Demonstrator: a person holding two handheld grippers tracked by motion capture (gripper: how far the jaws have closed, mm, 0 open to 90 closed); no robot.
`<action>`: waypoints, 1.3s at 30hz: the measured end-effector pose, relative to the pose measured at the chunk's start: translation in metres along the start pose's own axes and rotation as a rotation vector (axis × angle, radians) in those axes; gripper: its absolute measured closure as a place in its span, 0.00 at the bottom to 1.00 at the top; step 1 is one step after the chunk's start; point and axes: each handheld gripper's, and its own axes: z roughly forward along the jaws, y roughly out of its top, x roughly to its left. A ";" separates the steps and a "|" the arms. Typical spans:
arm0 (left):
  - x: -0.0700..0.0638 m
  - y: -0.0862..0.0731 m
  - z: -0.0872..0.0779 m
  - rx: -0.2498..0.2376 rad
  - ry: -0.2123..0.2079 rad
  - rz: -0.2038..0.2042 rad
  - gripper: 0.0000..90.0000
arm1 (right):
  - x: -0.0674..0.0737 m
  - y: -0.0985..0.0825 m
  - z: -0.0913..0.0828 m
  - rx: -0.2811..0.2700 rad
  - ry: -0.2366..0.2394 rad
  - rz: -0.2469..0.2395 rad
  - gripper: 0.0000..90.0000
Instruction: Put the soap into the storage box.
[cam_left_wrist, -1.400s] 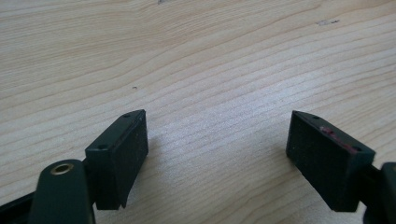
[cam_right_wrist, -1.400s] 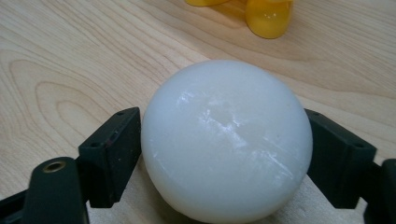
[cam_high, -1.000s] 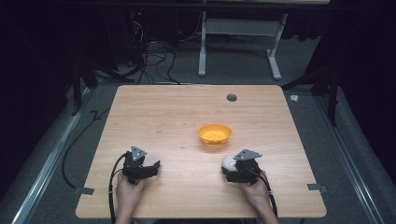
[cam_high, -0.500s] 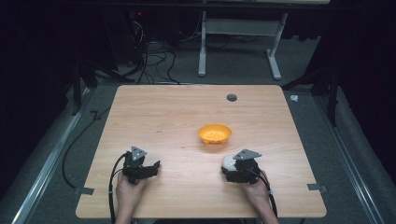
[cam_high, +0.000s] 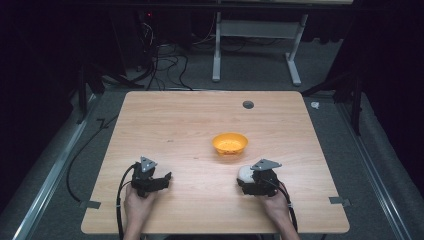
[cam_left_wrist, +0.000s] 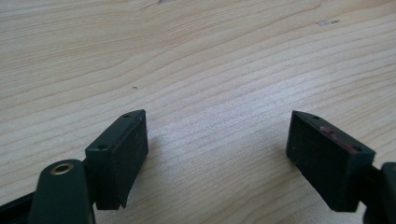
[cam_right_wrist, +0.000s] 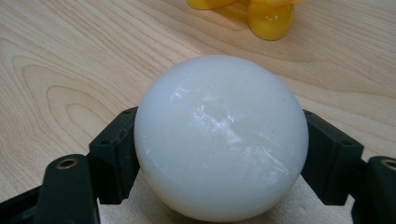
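A glossy white ball (cam_right_wrist: 220, 137) sits clamped between the two black jaws of my right gripper (cam_high: 248, 176), low over the table's front right; from above the ball (cam_high: 245, 173) peeks out at the gripper's left. An orange bowl (cam_high: 230, 143) stands on the wooden table (cam_high: 190, 120) just beyond it, and its foot (cam_right_wrist: 271, 21) shows at the top of the right gripper view. My left gripper (cam_high: 165, 178) rests at the front left, open, with only bare wood between its pads (cam_left_wrist: 122, 149).
A small dark round grommet (cam_high: 248, 104) is set in the table near the far edge. Cables (cam_high: 160, 65) and a white desk frame (cam_high: 255, 45) lie on the floor beyond the table. Tape tabs (cam_high: 340, 201) mark the front corners.
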 end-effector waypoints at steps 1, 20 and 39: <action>0.000 0.000 0.000 0.000 0.000 0.000 0.24 | -0.001 0.001 0.000 -0.004 0.003 -0.007 0.27; 0.000 0.000 0.000 0.000 0.000 0.000 0.24 | -0.001 0.009 -0.014 -0.039 0.008 -0.002 0.27; 0.000 0.000 0.000 0.000 0.000 0.000 0.24 | -0.009 0.028 -0.027 -0.075 -0.010 0.005 0.27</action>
